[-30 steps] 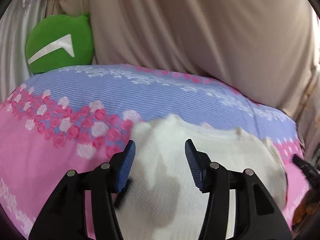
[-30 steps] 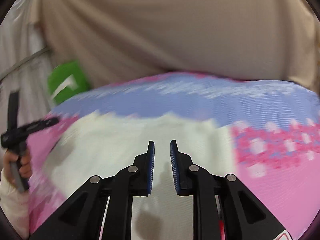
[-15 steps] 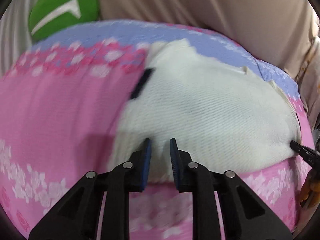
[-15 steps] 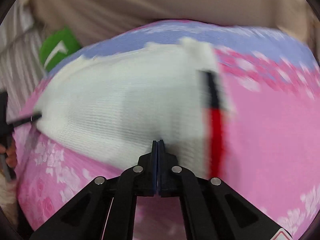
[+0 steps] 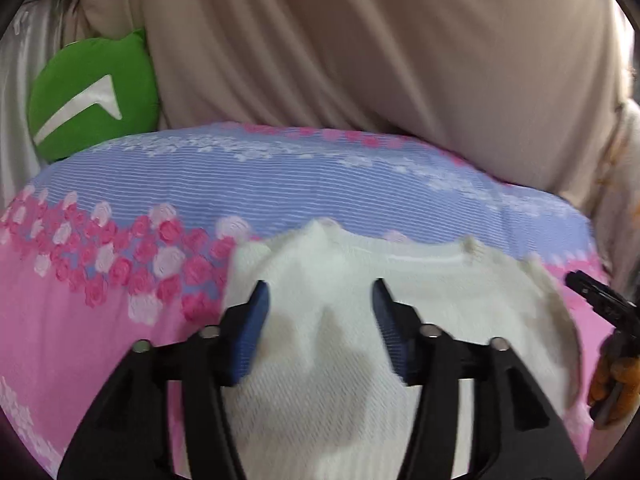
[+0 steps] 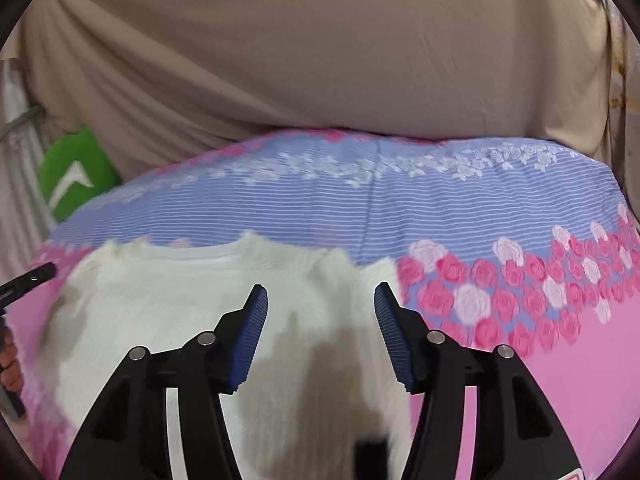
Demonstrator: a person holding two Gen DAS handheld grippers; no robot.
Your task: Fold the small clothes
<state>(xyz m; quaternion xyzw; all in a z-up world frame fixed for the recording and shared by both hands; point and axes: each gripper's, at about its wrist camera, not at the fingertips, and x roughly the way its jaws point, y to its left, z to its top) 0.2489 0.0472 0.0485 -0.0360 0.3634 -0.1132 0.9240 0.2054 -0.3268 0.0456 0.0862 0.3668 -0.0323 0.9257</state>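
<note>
A white knit garment [image 5: 440,292] lies on the pink and blue floral bedsheet [image 5: 100,340]. My left gripper [image 5: 318,292] hovers over the garment's left part, near its far edge. Its jaws are opening, and the blue pads [image 5: 250,332] stand apart from the cloth. My right gripper [image 6: 320,294] is over the right part of the same garment [image 6: 180,292], jaws opening too, with nothing pressed between them. Each gripper's black tip shows at the edge of the other view: the right gripper [image 5: 592,292], and the left gripper [image 6: 28,278].
A green cushion [image 5: 92,92] sits at the back left of the bed, also seen as the green cushion [image 6: 76,176]. A beige curtain [image 5: 360,40] hangs behind the bed. The person's hand [image 5: 612,380] holds the right gripper's handle.
Half a second ago both grippers were shut at the garment's near hem. Now both have moved forward over its far part and their jaws stand open.
</note>
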